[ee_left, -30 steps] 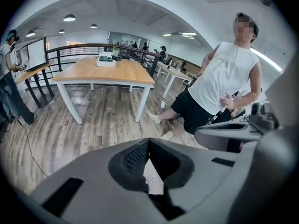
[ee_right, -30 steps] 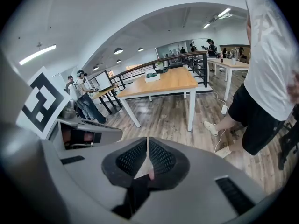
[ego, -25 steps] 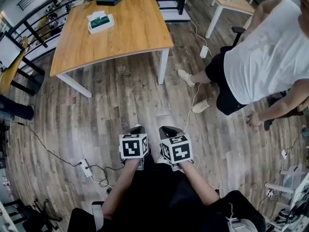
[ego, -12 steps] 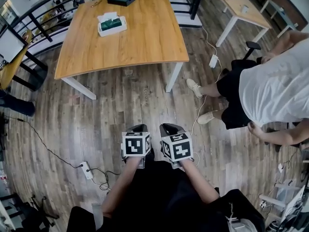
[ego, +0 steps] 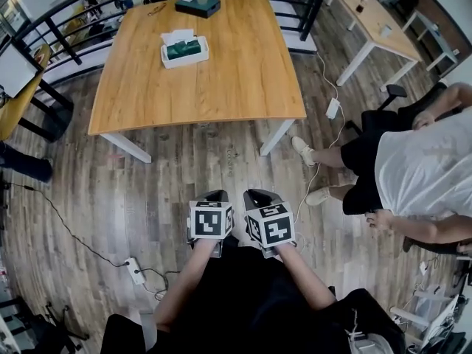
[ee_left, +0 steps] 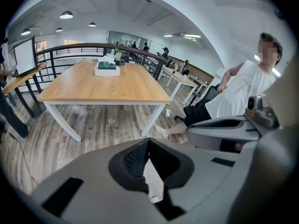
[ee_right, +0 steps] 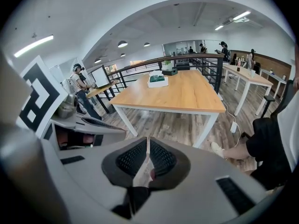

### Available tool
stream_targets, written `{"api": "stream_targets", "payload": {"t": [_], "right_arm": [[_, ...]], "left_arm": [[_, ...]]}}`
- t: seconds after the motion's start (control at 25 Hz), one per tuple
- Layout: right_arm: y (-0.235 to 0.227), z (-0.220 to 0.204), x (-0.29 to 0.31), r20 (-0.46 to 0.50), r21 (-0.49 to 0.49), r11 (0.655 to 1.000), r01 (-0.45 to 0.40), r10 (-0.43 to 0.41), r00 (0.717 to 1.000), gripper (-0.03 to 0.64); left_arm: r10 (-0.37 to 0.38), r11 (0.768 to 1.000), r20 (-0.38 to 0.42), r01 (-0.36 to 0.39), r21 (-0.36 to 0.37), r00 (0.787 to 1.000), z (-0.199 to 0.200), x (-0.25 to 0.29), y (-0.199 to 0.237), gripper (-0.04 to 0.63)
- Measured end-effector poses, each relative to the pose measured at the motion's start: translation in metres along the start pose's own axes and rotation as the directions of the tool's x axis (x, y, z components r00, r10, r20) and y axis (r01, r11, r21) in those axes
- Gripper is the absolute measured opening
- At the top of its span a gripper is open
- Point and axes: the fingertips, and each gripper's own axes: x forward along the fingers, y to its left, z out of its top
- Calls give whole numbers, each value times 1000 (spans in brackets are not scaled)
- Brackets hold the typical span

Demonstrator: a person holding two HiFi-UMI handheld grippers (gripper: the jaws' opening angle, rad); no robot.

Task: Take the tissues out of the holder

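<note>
A white tissue holder (ego: 184, 51) with a green pack and a white tissue sticking up stands on the far half of a wooden table (ego: 243, 87). It also shows far off in the left gripper view, holder (ee_left: 106, 69), and in the right gripper view, holder (ee_right: 158, 80). Both grippers hang side by side over the floor, well short of the table. The left gripper (ego: 214, 196) is shut and empty, its jaws (ee_left: 146, 142) meeting at the tips. The right gripper (ego: 259, 196) is shut and empty too, its tips (ee_right: 147, 142) touching.
A person in a white shirt (ego: 424, 175) sits at the right, feet near the table's right leg. A dark box (ego: 198, 6) lies at the table's far end. A black railing (ego: 44, 43), a second table (ego: 372, 21) and a power strip with cables (ego: 135, 271) surround the spot.
The table and holder have slid lower and rightward in the head view, and look nearer. The person in white has shifted toward the right edge. Both grippers stay shut, side by side.
</note>
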Motion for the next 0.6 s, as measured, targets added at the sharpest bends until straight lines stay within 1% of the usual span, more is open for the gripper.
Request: {"api": "stream_targets", "payload": {"t": [0.24, 0.6], "right_arm": [[4, 24, 32, -23, 20, 1000, 14, -13, 1000, 14], [3, 46, 56, -41, 39, 999, 20, -18, 999, 14]], "left_arm": [[-21, 1000, -10, 21, -3, 1000, 20, 11, 31, 8], [-25, 1000, -32, 24, -14, 999, 37, 22, 57, 8]]}}
